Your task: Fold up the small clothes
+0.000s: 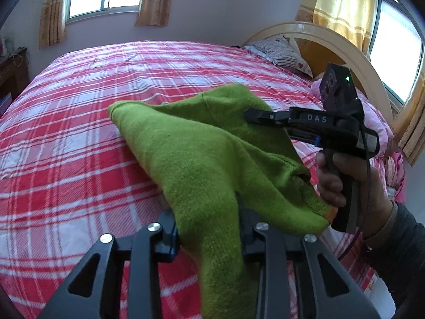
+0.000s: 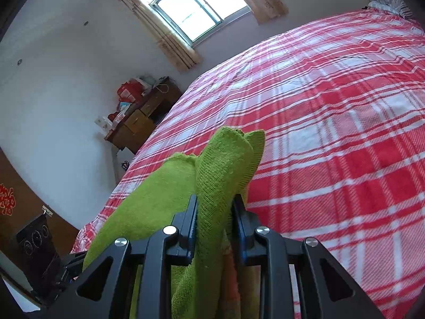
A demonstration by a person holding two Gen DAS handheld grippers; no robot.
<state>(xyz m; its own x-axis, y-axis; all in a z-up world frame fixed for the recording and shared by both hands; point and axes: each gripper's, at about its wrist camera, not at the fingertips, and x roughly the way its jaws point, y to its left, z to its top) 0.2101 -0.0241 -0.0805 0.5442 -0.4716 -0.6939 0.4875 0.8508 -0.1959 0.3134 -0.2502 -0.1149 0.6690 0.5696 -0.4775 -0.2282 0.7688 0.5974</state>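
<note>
Both claws clamped on the green knit (image 1: 202,154), which hangs lifted above the plaid bed (image 1: 79,133): left gripper (image 1: 208,228) pinches one bunched end, right gripper (image 2: 215,218) the other.

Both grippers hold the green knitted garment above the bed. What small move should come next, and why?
Probably lower the green knitted garment onto the plaid bedspread and spread it flat. The left gripper and the right gripper each pinch a bunched part, so it hangs crumpled in the air, with no clean edge to fold.
</note>
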